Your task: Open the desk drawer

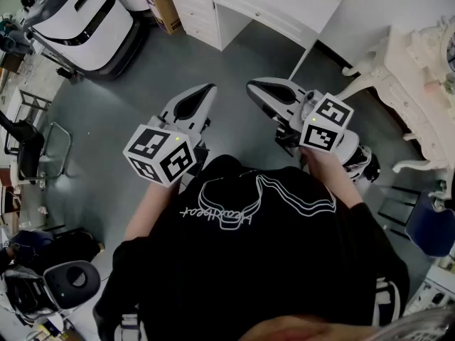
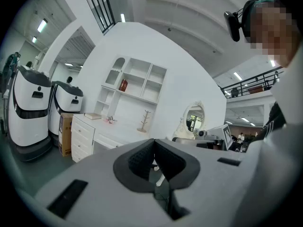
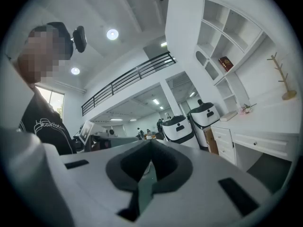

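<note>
The white desk (image 1: 284, 2) stands at the far end of the grey floor, with a stack of drawers (image 1: 192, 9) at its left end and a shallow drawer (image 1: 274, 20) under its top. I hold both grippers level in front of my chest, well short of the desk. My left gripper (image 1: 210, 89) is shut with nothing in it, and my right gripper (image 1: 252, 86) is shut and empty too. In the left gripper view the closed left gripper (image 2: 154, 142) points toward the desk's drawer stack (image 2: 81, 137). Beyond the closed right gripper (image 3: 150, 144) in the right gripper view, the desk drawer (image 3: 265, 144) lies to the right.
Two white machines (image 1: 78, 20) and a cardboard box (image 1: 160, 2) stand left of the desk. An ornate white vanity table (image 1: 419, 77) is at the right, with a blue chair (image 1: 434, 222) below it. A black chair (image 1: 28, 155) sits at the left edge. Wall shelves (image 2: 135, 86) hang above the desk.
</note>
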`<state>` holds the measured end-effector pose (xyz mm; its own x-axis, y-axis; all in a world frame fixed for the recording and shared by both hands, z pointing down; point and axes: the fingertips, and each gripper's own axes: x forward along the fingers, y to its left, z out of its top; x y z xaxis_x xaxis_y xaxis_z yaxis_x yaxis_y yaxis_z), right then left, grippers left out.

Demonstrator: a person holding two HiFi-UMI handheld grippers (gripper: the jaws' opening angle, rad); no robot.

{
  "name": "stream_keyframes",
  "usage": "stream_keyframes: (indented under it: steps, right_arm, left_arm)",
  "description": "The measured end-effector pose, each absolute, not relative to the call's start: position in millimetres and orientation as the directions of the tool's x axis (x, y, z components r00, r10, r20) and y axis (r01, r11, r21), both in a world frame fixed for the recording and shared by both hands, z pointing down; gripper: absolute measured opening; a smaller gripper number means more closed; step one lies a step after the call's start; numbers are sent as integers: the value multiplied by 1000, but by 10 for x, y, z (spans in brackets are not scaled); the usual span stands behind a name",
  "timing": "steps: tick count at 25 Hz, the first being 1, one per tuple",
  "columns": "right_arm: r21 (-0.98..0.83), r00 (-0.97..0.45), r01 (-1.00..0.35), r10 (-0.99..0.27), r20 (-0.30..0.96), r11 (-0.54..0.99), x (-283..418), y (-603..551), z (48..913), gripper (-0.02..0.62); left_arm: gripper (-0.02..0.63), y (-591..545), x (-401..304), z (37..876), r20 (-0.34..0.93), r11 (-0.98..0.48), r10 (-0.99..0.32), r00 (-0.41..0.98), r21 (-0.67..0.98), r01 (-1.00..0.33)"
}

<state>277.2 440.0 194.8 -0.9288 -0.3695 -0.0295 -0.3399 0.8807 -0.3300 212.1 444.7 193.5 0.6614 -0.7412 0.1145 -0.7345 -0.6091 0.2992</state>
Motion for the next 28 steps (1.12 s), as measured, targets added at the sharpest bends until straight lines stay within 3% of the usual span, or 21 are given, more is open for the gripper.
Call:
stream_keyframes:
  steps: [14,28]
  right_arm:
    - [-392,-915,-361,-402,-25,846,2841,4265,2198,6]
    - [-456,-926,-349,-375,35,819,2369,2891,2505,6]
  left_arm:
    - [5,4383,2175,2147,135,-589,-745,653,325,-740]
    - [5,2889,1726,2487,172,-543,-741,649,416,-730]
